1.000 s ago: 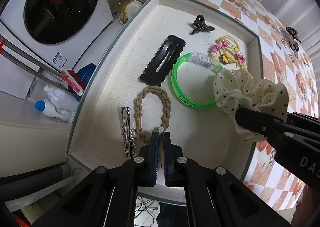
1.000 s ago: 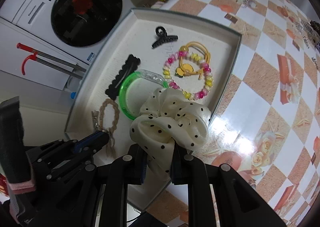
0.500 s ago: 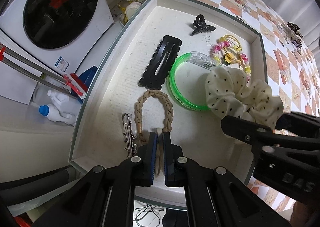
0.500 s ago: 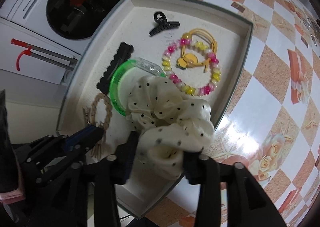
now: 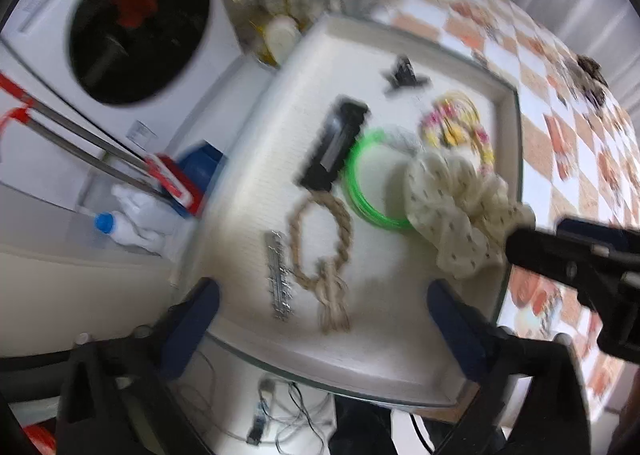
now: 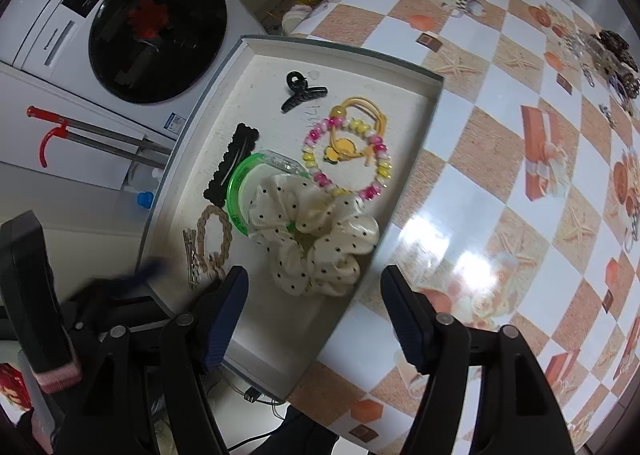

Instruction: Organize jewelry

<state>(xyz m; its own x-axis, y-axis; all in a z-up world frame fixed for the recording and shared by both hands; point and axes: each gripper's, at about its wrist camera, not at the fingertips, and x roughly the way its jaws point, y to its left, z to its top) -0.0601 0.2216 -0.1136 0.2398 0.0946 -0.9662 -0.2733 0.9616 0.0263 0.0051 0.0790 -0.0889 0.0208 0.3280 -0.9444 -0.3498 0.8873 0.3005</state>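
Note:
A white tray (image 6: 404,159) (image 5: 448,367) holds the hair pieces. A cream polka-dot scrunchie (image 6: 316,235) (image 5: 452,207) lies at its near right, partly over a green bangle (image 6: 236,191) (image 5: 360,191). A braided tan hair tie (image 5: 320,255) (image 6: 214,239) and a silver clip (image 5: 278,275) lie at the near left. My left gripper (image 5: 320,331) is open above the braided tie, blurred. My right gripper (image 6: 314,315) is open just behind the scrunchie, holding nothing.
The tray also holds a black snap clip (image 6: 234,159), a black claw clip (image 6: 302,91) and a beaded bracelet with yellow ties (image 6: 348,151). More jewelry (image 6: 608,55) lies far right on the checkered table (image 6: 500,175). A washing machine (image 6: 140,27) stands beyond the tray.
Both grippers have opened. The right one let the scrunchie drop onto the tray; the left one let go of the braided hair tie and pulled back, its view blurred.

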